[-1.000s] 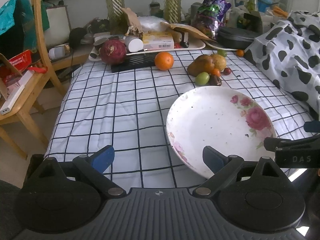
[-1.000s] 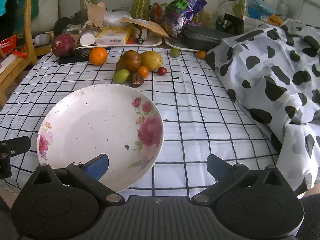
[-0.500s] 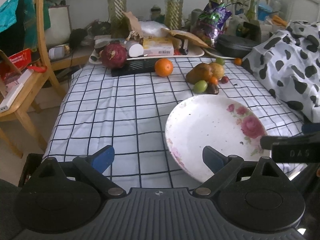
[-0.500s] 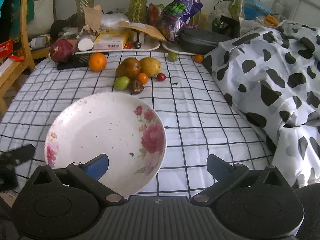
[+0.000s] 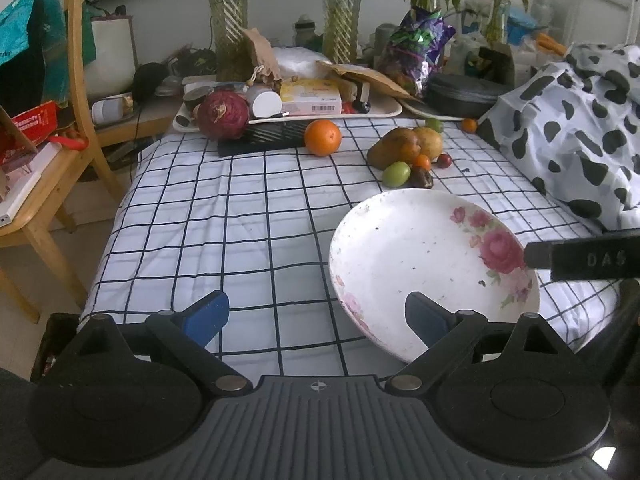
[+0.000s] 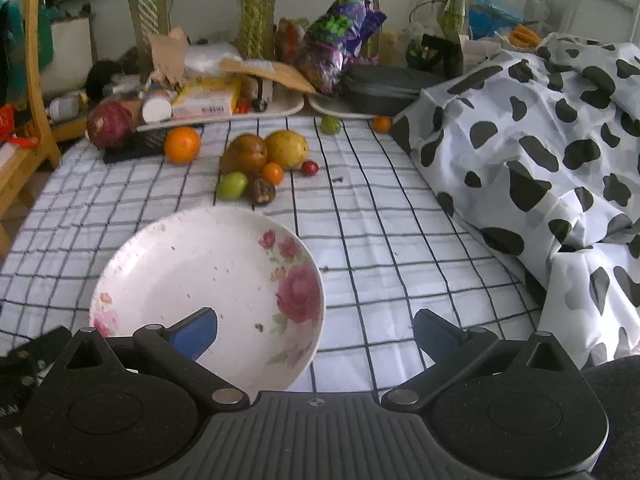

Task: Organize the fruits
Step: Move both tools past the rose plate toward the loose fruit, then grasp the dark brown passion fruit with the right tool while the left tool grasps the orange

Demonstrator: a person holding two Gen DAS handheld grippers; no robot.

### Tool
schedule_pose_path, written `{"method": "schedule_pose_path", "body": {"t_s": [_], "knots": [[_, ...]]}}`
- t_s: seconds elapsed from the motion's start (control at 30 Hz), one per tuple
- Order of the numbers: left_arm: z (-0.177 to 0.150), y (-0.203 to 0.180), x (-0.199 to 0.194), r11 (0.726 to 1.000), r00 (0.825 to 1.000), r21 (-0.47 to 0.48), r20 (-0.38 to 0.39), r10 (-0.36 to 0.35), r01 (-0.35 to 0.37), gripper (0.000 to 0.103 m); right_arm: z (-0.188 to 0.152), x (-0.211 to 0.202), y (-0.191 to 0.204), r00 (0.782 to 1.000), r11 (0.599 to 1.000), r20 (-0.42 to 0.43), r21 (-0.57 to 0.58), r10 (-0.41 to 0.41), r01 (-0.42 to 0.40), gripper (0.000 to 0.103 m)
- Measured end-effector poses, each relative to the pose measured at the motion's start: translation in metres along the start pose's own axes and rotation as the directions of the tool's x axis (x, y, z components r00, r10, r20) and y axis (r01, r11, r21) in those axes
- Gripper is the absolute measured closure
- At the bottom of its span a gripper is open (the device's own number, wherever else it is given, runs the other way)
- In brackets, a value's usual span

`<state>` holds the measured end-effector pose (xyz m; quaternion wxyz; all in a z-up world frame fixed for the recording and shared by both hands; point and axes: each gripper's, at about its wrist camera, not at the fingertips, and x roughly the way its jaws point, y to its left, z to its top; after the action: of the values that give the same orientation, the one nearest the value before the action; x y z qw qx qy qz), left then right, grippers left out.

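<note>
Checked cloth (image 5: 224, 216), flowered plate (image 6: 192, 264), fruit cluster (image 6: 256, 168)

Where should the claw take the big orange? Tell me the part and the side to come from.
Grip the orange across its round middle, coming from the near, open side. It sits alone on the cloth; the tray and red onion crowd its far side.

Both tools wide open, nothing gripped

The left tool (image 5: 316, 312) is held low and level, its blue-padded fingers (image 5: 206, 314) spread far apart with nothing between them. The right tool (image 6: 316, 330) sits just to its right in the same pose, pads (image 6: 434, 334) splayed just as wide. From the left wrist view, the right tool's black side (image 5: 584, 258) pokes in at the right edge.
</note>
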<state>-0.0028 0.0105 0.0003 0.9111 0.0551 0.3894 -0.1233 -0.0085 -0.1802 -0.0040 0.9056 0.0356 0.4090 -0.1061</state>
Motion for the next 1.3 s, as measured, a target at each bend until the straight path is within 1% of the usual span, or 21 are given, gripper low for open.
{"method": "schedule_pose_path", "body": {"t_s": [0.07,0.13,0.2,0.23,0.37,0.53,0.63,0.73,0.87,0.93,1.07,1.13,1.3], "knots": [[0.002,0.001,0.006,1.000,0.999,0.000,-0.046,0.000,0.000,0.008,-0.001,0.002,-0.001,1.000,1.000,0.006,0.005,-0.008,0.008,0.000],[0.005,0.004,0.003,1.000,0.999,-0.009,-0.020,-0.026,0.025,0.009,0.000,0.006,0.000,1.000,1.000,-0.008,0.003,-0.004,0.004,0.000],[0.008,0.006,0.004,1.000,1.000,0.003,-0.009,-0.020,0.020,0.009,0.001,0.009,-0.001,1.000,1.000,-0.009,0.002,0.010,-0.010,0.000],[0.003,0.003,0.004,1.000,1.000,0.012,-0.011,-0.019,0.019,0.009,0.001,0.010,-0.001,1.000,1.000,-0.003,-0.001,0.013,-0.013,0.000],[0.004,0.001,0.008,0.999,0.999,0.025,-0.013,-0.035,0.036,0.009,0.004,0.017,-0.004,1.000,1.000,0.014,-0.014,0.001,-0.001,0.000],[0.012,-0.003,0.015,0.997,0.999,0.076,0.020,-0.026,0.025,0.008,0.007,0.024,-0.011,1.000,1.000,0.024,-0.003,0.001,-0.001,0.000],[0.018,-0.001,0.022,0.997,0.999,0.078,0.041,-0.033,0.029,0.008,0.010,0.031,-0.012,0.999,1.000,0.032,-0.024,-0.003,0.004,0.000],[0.025,0.002,0.030,0.995,0.999,0.093,0.033,-0.040,0.037,0.008,0.013,0.039,-0.012,0.999,0.999,0.034,-0.040,-0.003,0.004,0.000],[0.031,0.002,0.038,0.992,0.999,0.126,0.039,-0.038,0.033,0.008,0.019,0.050,-0.012,0.998,0.997,0.057,-0.075,-0.012,0.016,0.000],[0.035,0.002,0.044,0.990,0.999,0.134,0.032,-0.043,0.039,0.008,0.024,0.056,-0.013,0.998,0.996,0.053,-0.090,-0.017,0.021,0.000],[0.047,0.002,0.054,0.987,0.998,0.151,0.029,-0.057,0.052,0.008,0.034,0.066,-0.017,0.998,0.996,0.067,-0.085,-0.003,0.008,0.000],[0.052,0.002,0.058,0.985,0.998,0.160,0.034,-0.062,0.056,0.008,0.040,0.072,-0.019,0.998,0.997,0.064,-0.081,0.016,-0.010,0.000],[0.064,0.002,0.070,0.984,0.998,0.169,0.037,-0.054,0.047,0.008,0.052,0.086,-0.024,0.997,0.996,0.053,-0.071,0.050,-0.047,0.000]]}}
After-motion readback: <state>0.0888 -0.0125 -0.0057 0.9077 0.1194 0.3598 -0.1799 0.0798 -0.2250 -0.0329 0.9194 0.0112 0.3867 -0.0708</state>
